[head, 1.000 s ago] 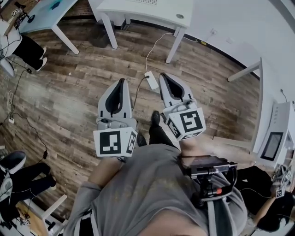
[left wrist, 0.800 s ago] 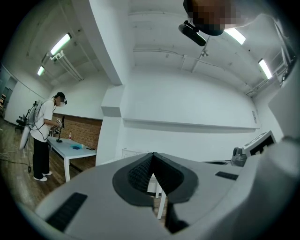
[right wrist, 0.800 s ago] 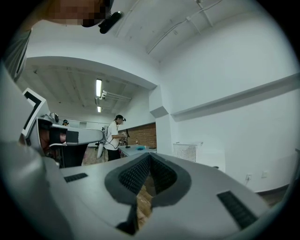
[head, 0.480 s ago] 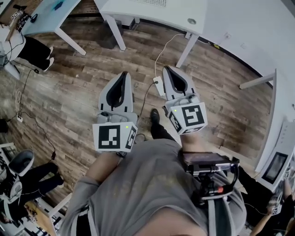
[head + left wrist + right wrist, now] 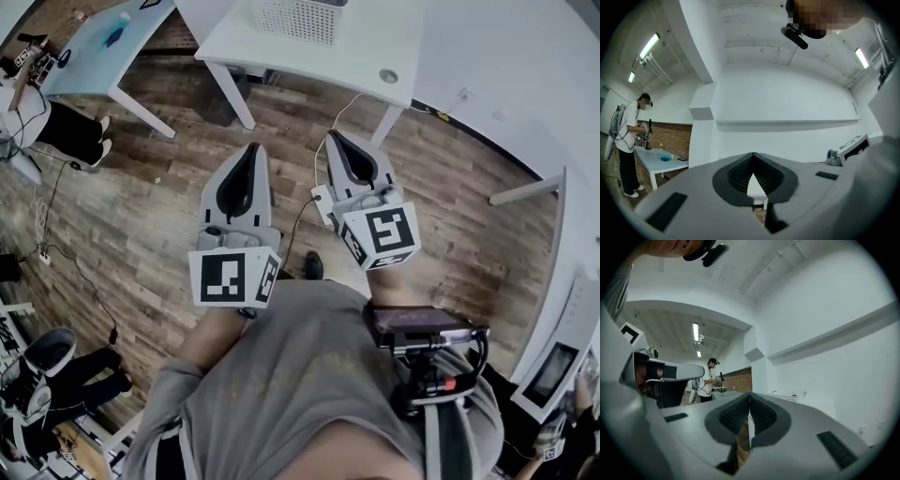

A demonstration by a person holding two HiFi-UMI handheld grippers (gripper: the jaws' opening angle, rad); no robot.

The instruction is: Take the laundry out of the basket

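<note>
The scene is lit brightly and evenly by ceiling strip lights, shadows are rendered soft, and gripper views are bent and blackened at the edges.

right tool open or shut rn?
Shut. The grey right tool has its black ribbed pads meeting at the tips, with nothing between them.

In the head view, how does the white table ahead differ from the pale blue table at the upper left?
The white table has a plain white top; the pale blue table has a bluish one. The white table bears a white perforated basket; the pale blue table bears a small blue thing. A person stands at the pale blue table, nobody at the white table. Both have white legs and stand on the wooden floor.
</note>
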